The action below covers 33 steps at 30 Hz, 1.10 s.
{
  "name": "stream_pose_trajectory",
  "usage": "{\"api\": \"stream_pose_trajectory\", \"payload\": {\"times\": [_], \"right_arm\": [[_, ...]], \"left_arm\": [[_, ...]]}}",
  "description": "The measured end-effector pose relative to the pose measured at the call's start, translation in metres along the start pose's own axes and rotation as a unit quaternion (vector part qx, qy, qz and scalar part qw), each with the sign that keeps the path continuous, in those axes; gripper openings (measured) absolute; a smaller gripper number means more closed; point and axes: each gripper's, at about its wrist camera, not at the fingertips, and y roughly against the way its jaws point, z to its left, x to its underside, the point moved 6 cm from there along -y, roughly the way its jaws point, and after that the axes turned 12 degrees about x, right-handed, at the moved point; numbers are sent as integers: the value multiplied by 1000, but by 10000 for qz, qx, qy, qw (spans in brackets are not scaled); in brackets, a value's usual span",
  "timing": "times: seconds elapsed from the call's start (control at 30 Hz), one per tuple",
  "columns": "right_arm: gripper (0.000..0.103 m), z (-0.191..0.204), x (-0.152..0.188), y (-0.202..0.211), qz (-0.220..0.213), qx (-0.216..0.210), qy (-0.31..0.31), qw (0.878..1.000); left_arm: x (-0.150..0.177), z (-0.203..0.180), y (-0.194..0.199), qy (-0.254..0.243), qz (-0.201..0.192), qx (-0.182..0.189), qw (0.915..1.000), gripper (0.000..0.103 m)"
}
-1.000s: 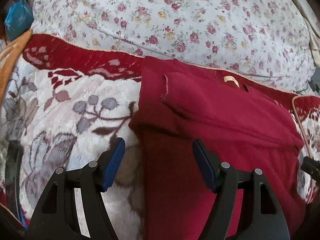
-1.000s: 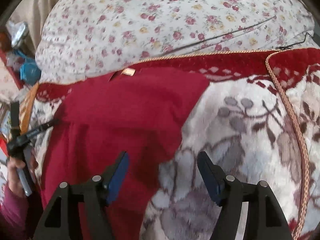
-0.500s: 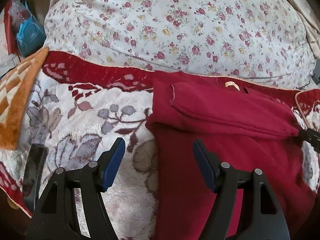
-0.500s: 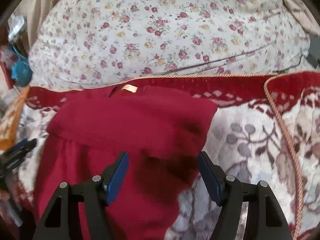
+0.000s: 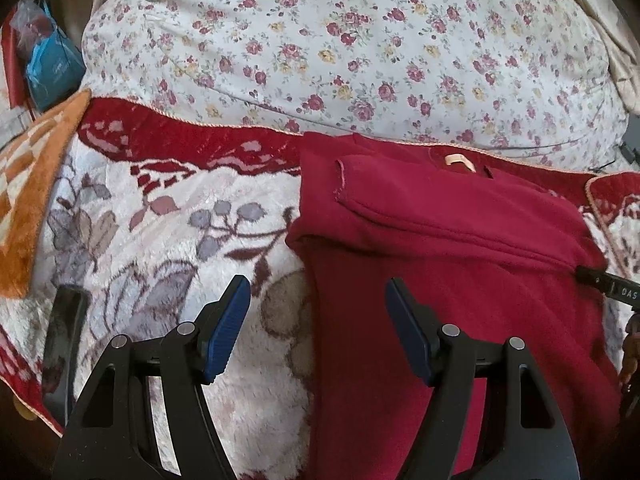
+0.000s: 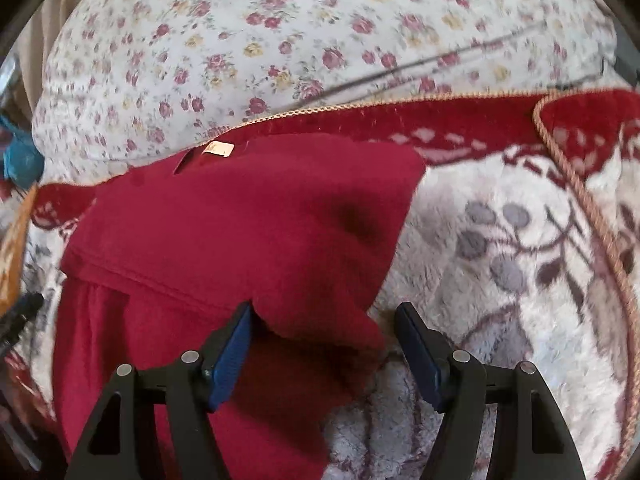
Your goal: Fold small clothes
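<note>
Both tongs stand wide and hold nothing: left tongs (image 5: 316,320) over the red sweater's (image 5: 440,300) edge, right tongs (image 6: 324,344) straddling its folded corner. Best pinch both layers squarely at that corner before lifting off the blanket (image 6: 500,280).

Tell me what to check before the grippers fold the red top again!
1. Left hand-held gripper open with nothing between its pads: ok.
2. Right hand-held gripper open: ok. A bump of the red top sits between its pads, not pinched yet.
3. Sleeve folded across the top: ok.
4. Neck label showing at the far edge: ok.
5. Top lying flat on the fluffy blanket: not ok, the right side is bunched.
6. Bottom hem straight: cannot tell, out of view.
</note>
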Motion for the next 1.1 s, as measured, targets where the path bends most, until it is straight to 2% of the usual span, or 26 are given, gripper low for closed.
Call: {"api": "stream_pose_trajectory", "payload": {"times": [0.17,0.27,0.43,0.67,0.77,0.9,1.1], "right_arm": [[69,-6,15,25,24,-77,54,10000],[69,-12,33,46,81,-338,80,9994],[69,-18,65,83,20,-617,163,9980],[73,-10,116,120,58,-793,629,9949],[73,-10,140,127,154,-737,827,9937],[73,-13,177,125,542,-980,830,9902],[73,-13,213,112,978,-1282,695,9845]], "left_arm": [[24,-3,14,68,165,349,9992,70],[45,-7,23,49,303,507,9982,70],[93,-13,42,-50,595,580,9965,70],[141,-11,71,180,754,696,9946,70],[164,-10,74,393,952,869,9909,70],[183,-13,67,611,1228,1087,9846,70],[186,-25,66,151,1253,819,9886,70]]}}
